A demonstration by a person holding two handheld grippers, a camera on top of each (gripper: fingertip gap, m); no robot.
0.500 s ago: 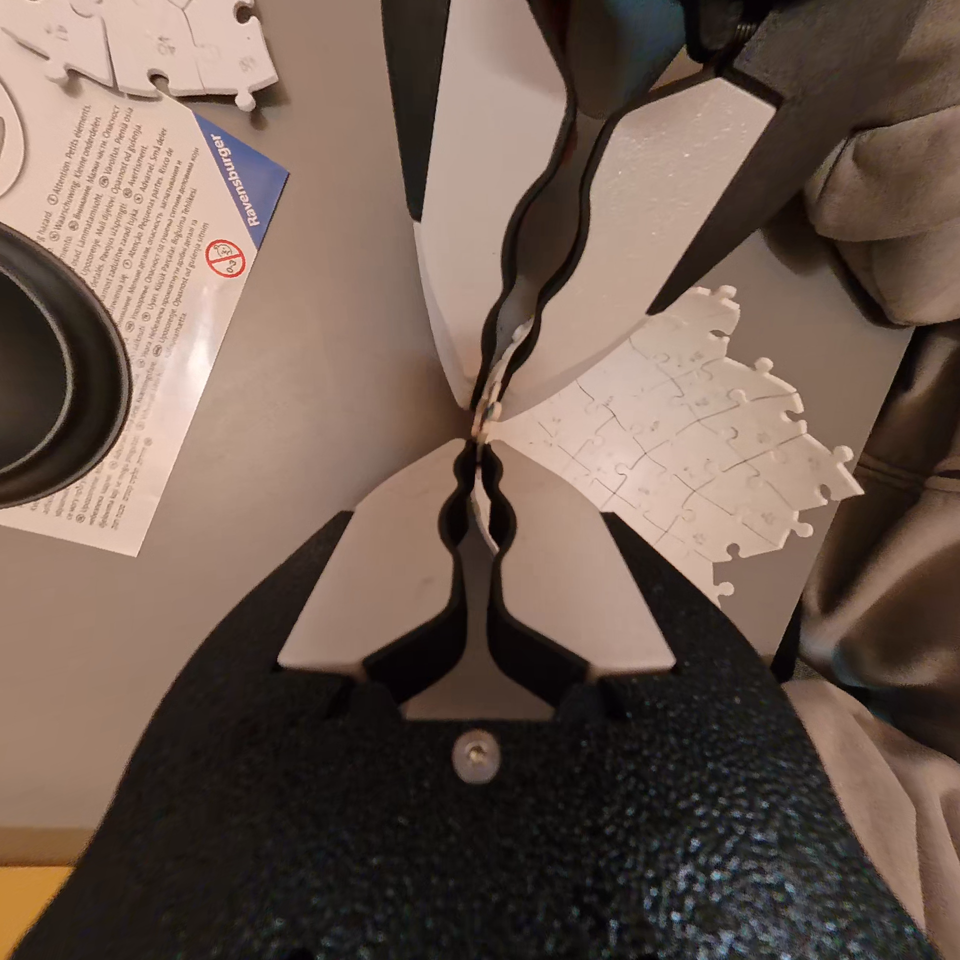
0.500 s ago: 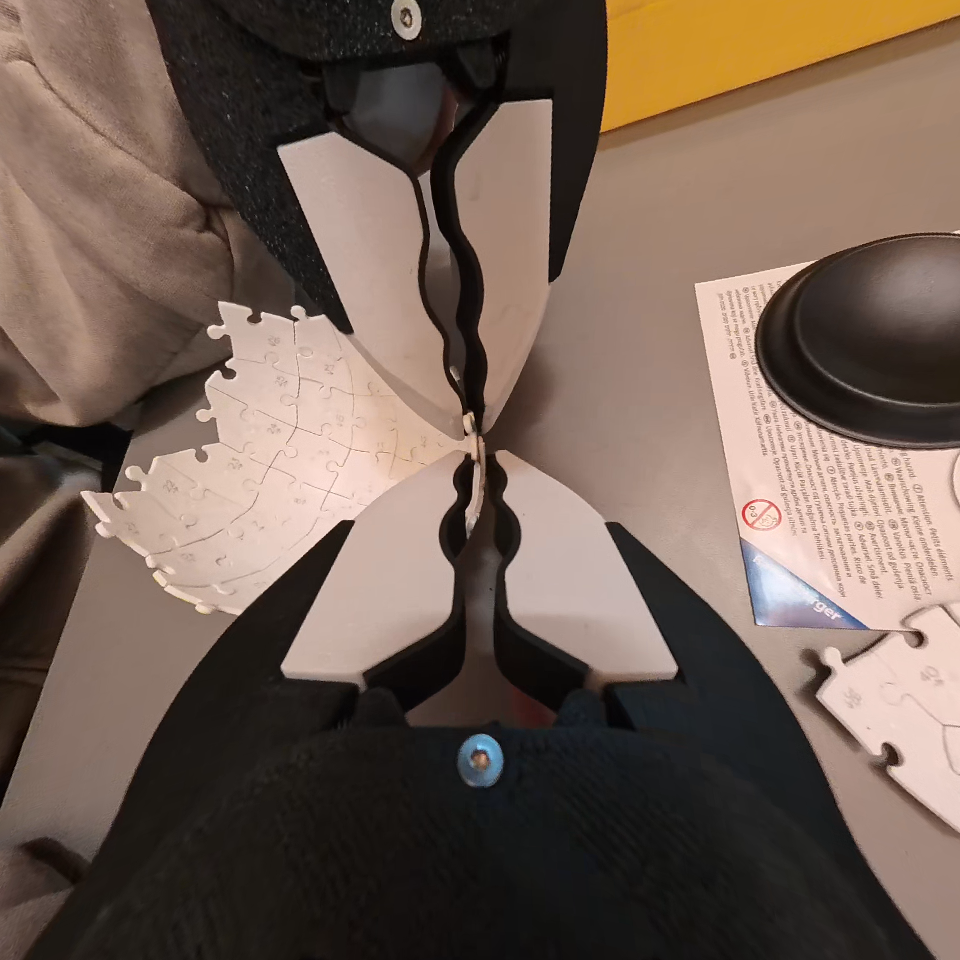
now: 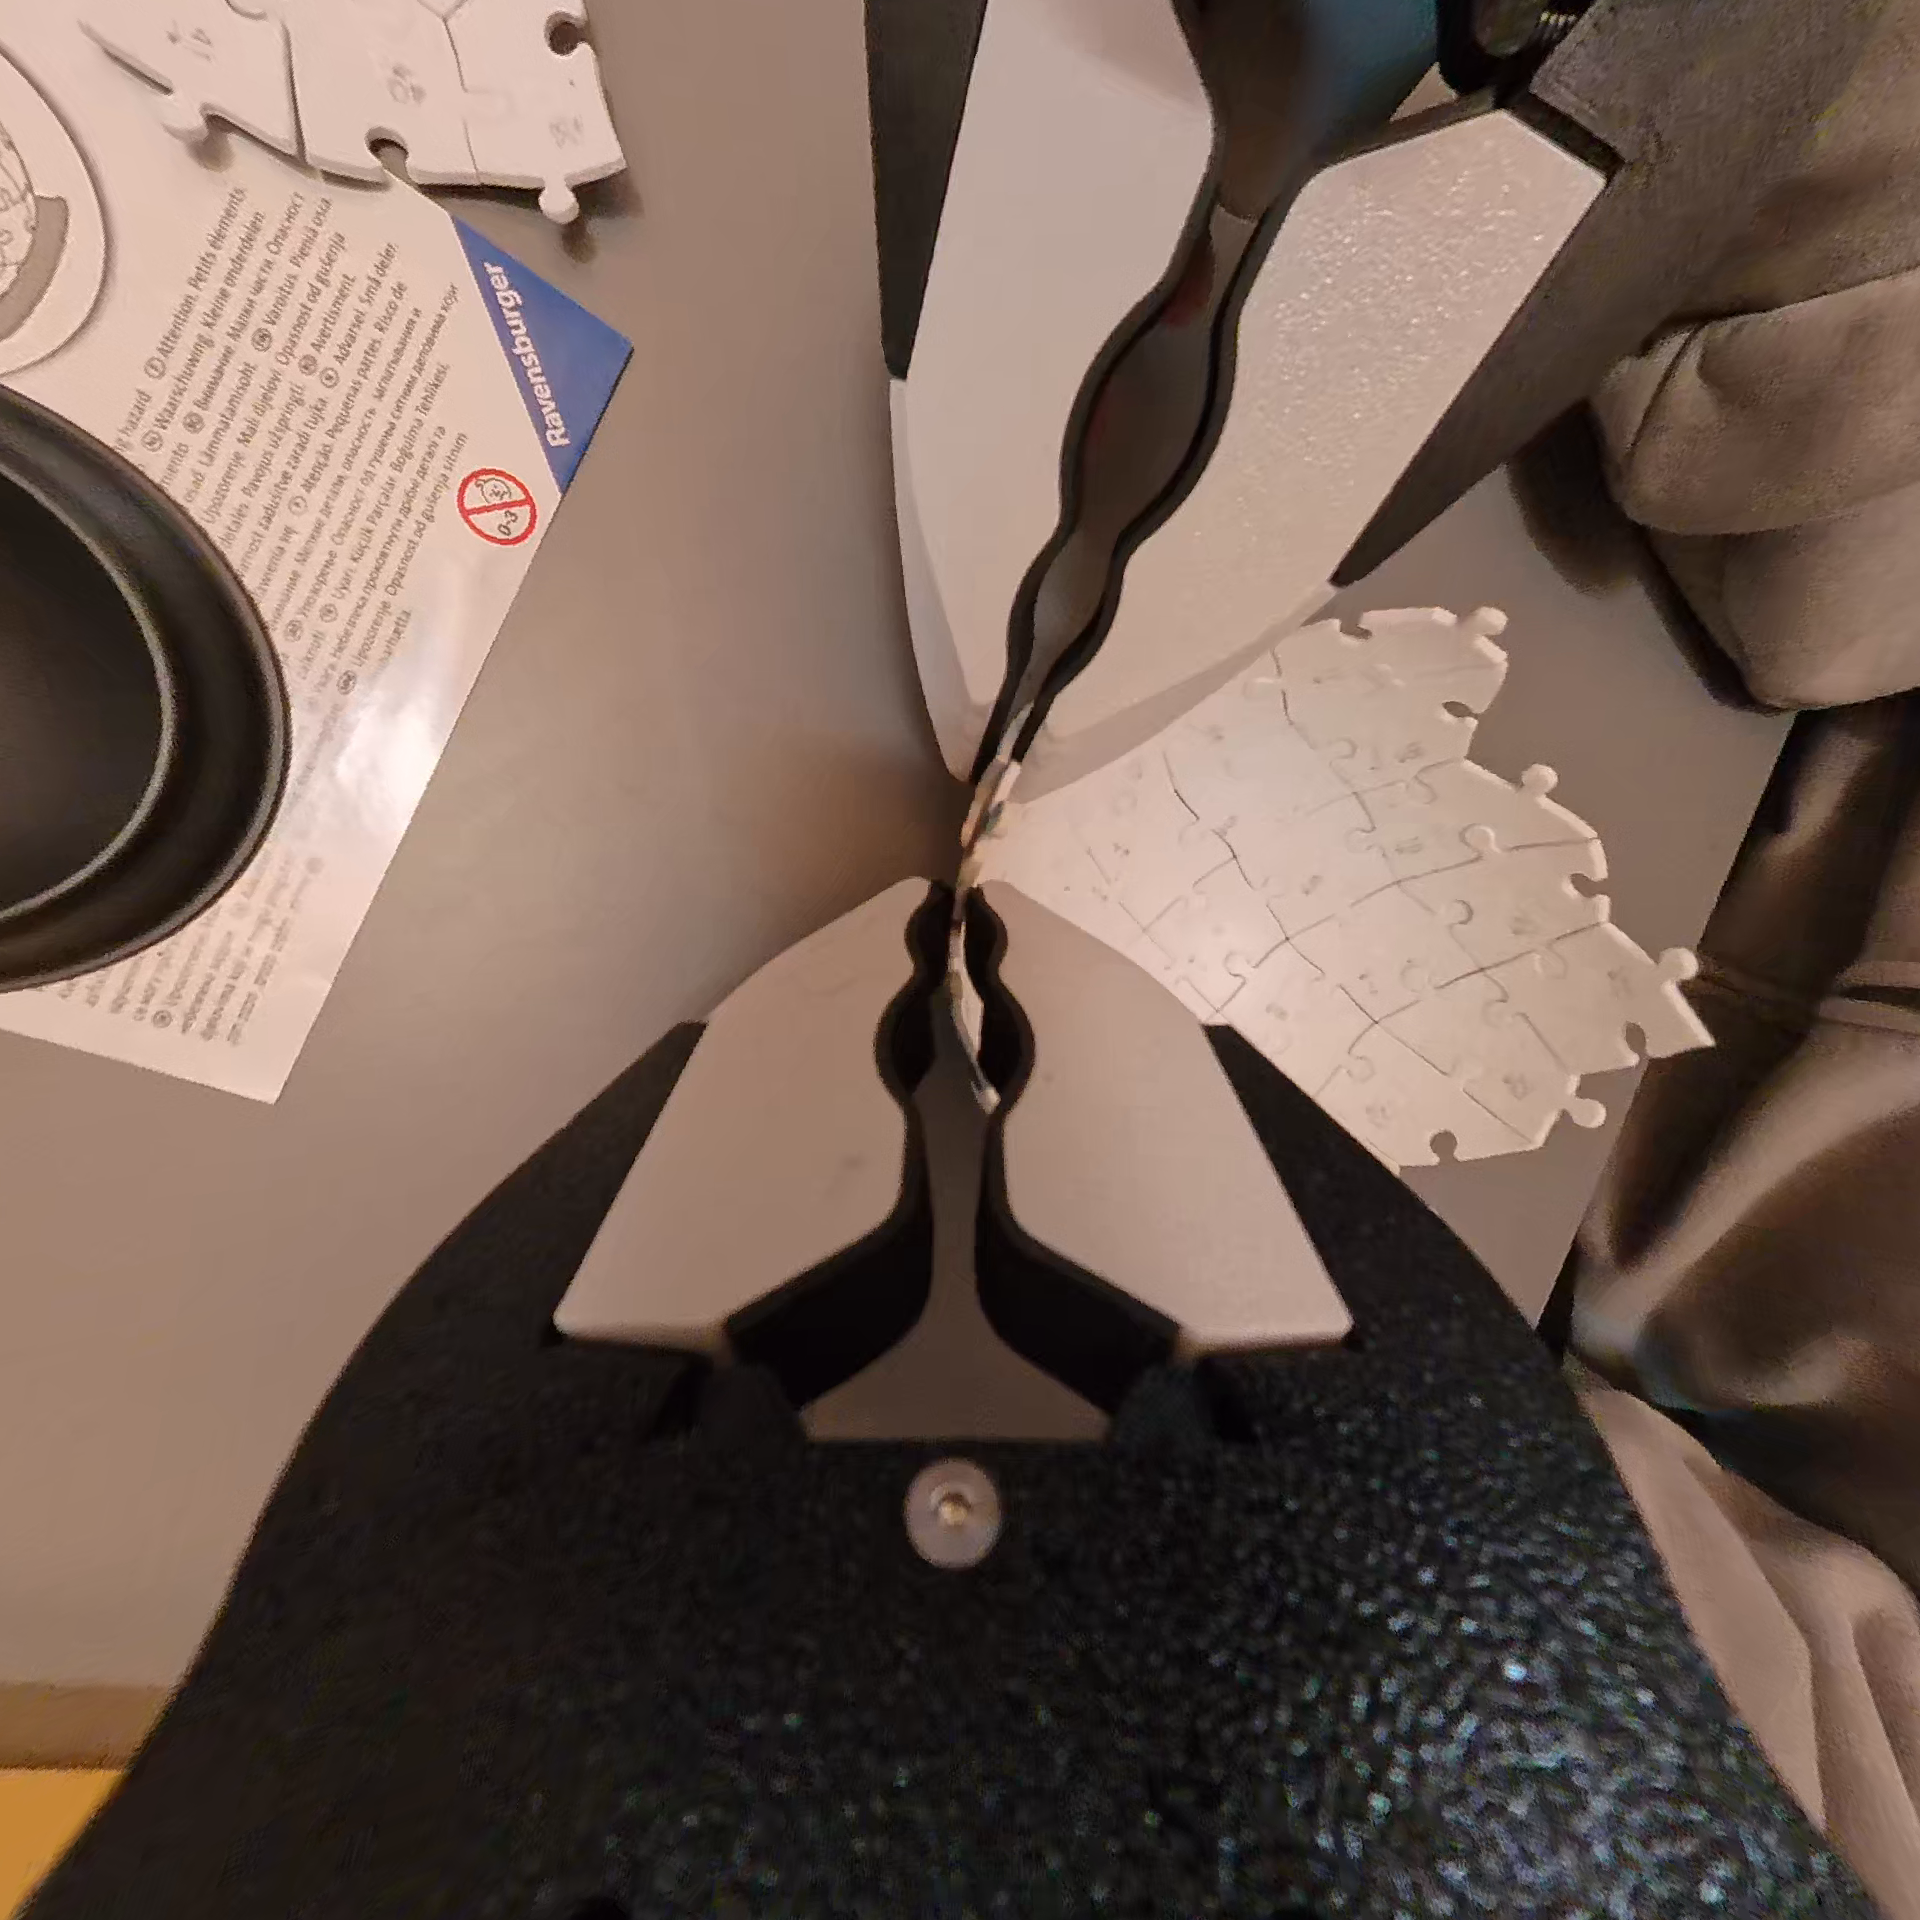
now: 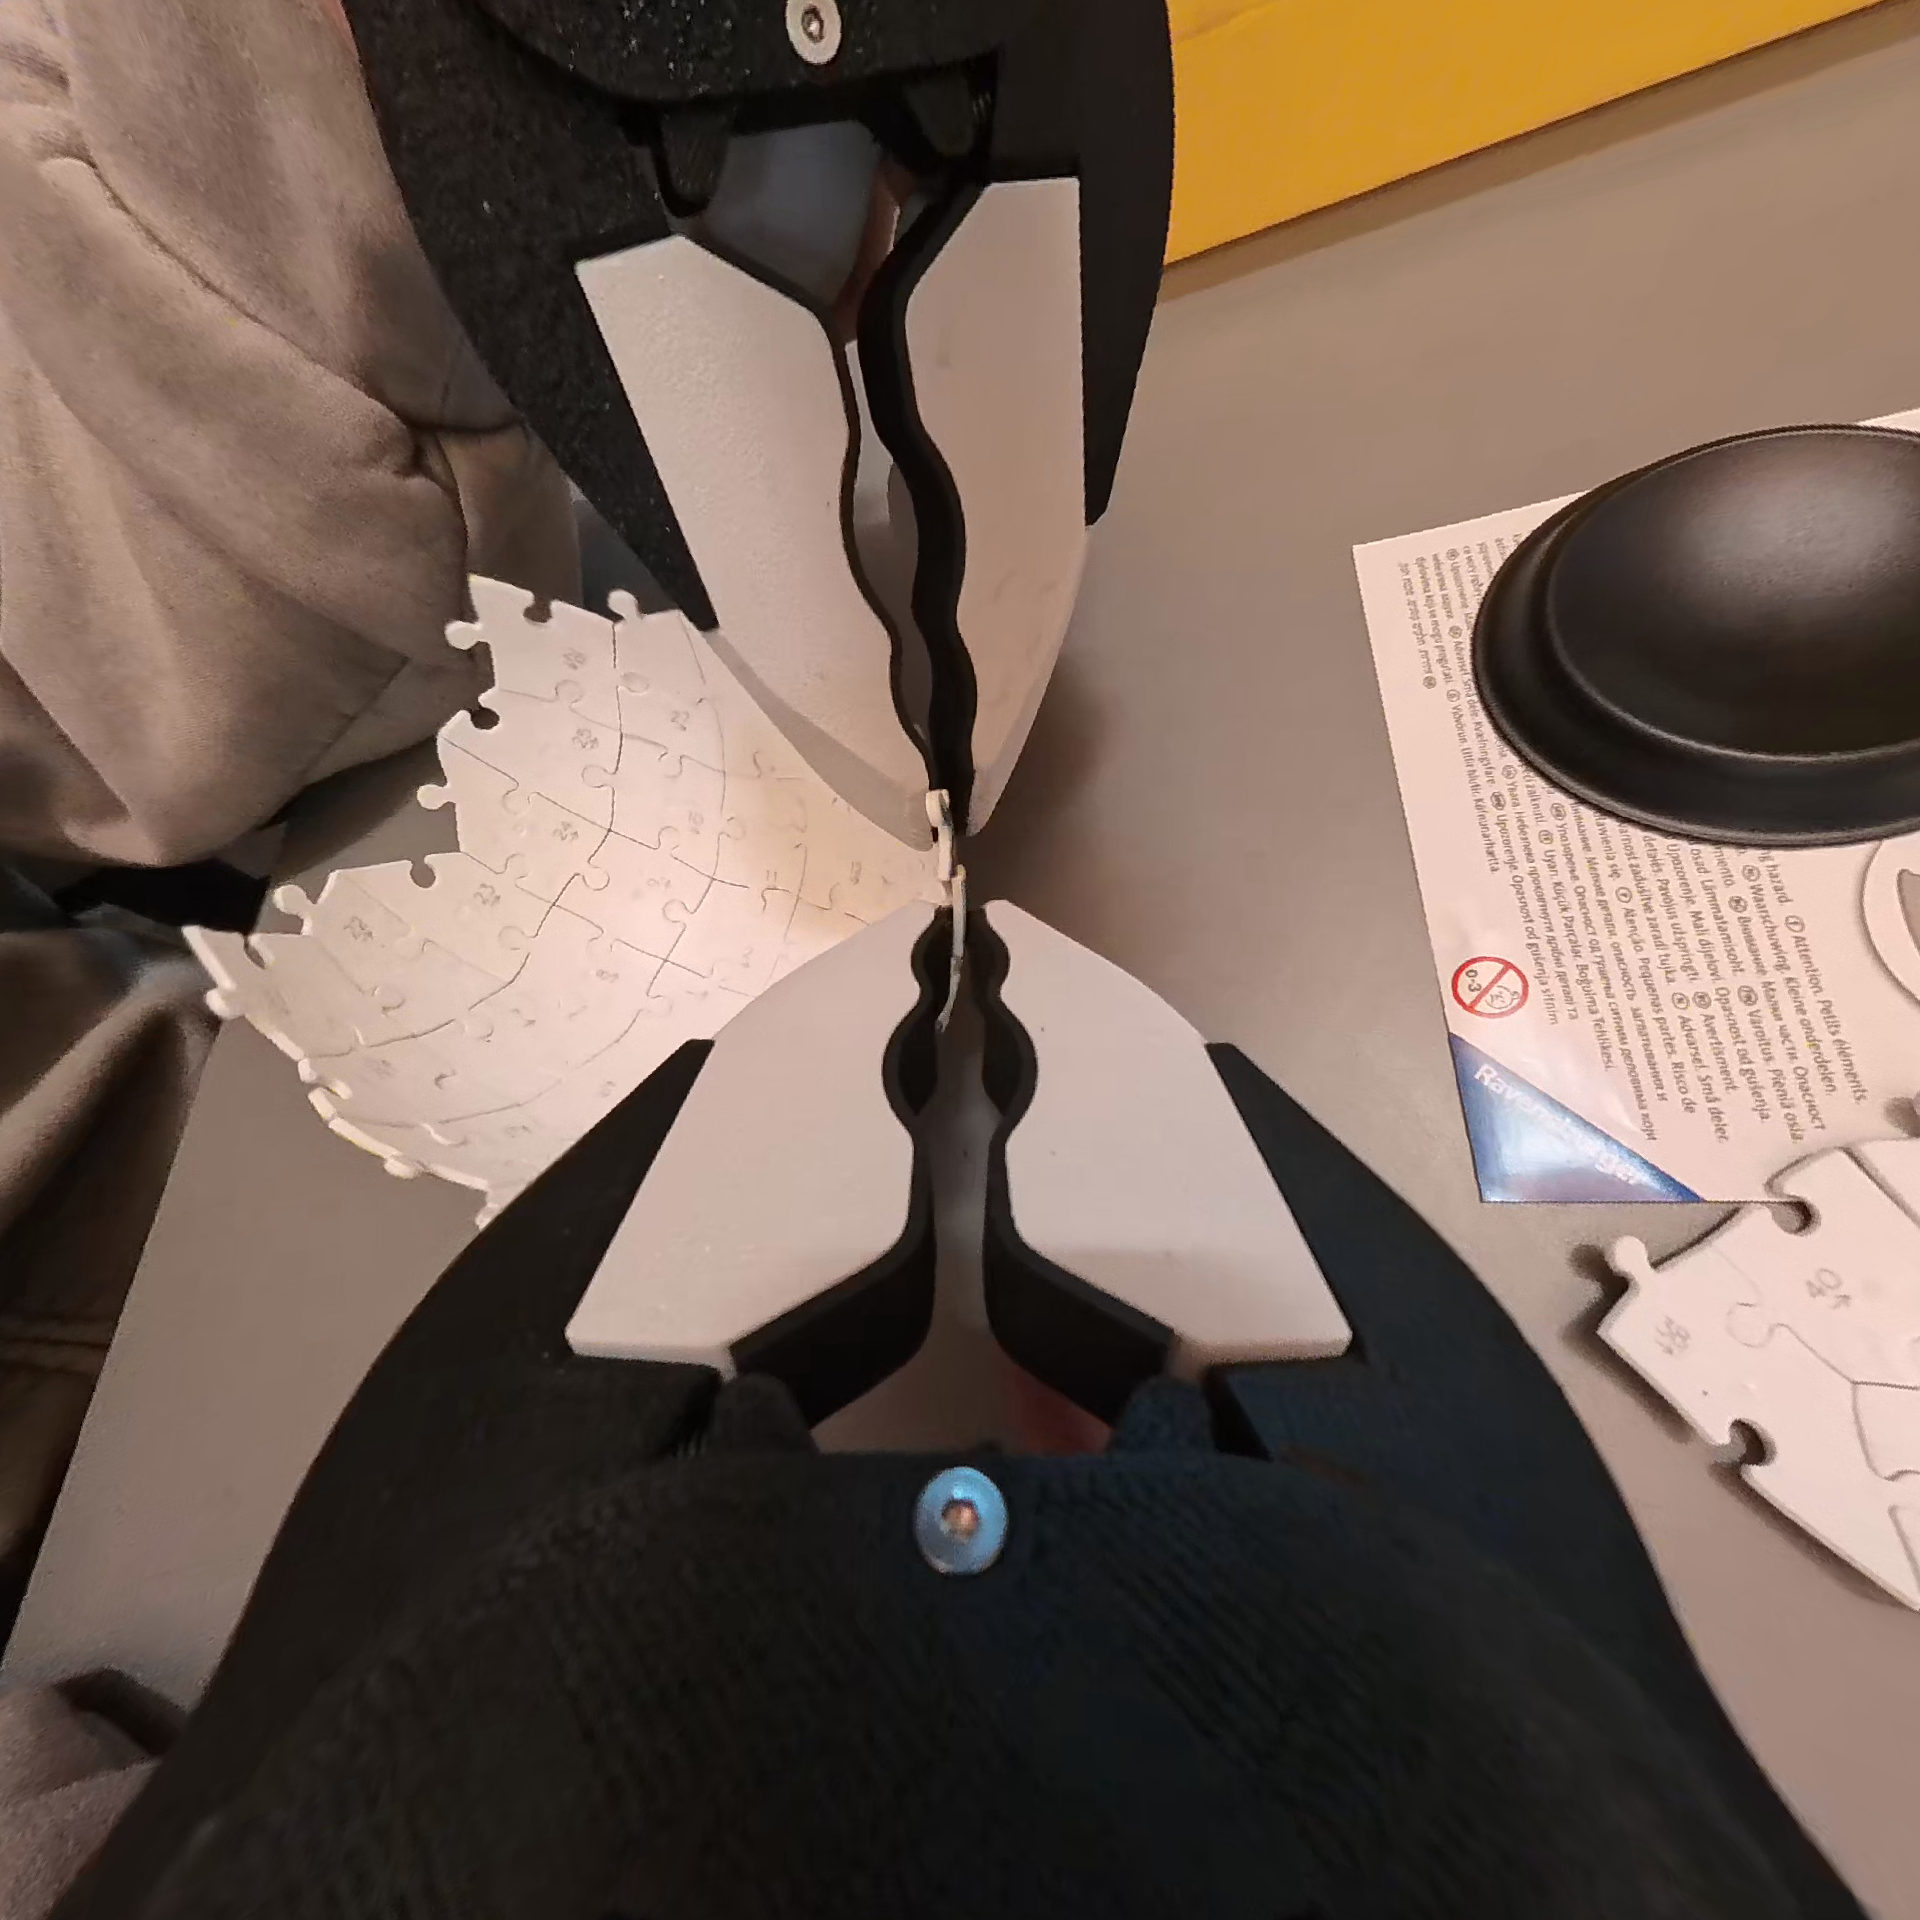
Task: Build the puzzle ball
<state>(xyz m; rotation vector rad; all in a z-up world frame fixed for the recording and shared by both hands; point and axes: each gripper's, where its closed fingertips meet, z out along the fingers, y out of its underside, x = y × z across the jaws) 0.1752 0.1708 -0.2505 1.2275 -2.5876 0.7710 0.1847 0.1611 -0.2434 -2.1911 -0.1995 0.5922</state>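
Above the grey bench (image 3: 727,520), two grippers, tip to tip, both clamped on one curved white puzzle shell (image 3: 1351,914). Left gripper (image 3: 961,914) closed on the near rim of the shell, a thin edge of white caught between its black pads. Right gripper (image 4: 961,925) closed on the same rim from the opposite side, likewise with a sliver of white between the pads. In each wrist view, the other gripper visible at the top, pointing back toward the camera, its tips nearly touching the view's own.

The shell itself made of many joined pieces, bowl-like, with knobs along its free edge; exact piece count not possible to tell. Held in the air, off to the side of the two grippers, close to grey clothing (image 4: 208,416) of a person.

On the bench, well apart from the shell: one printed leaflet (image 4: 1621,987) with a blue corner, one black round stand (image 4: 1714,675) resting on that leaflet, and one flat group of joined white pieces (image 4: 1787,1351) just beside the leaflet's corner. One yellow surface (image 4: 1507,125) beyond the bench edge.
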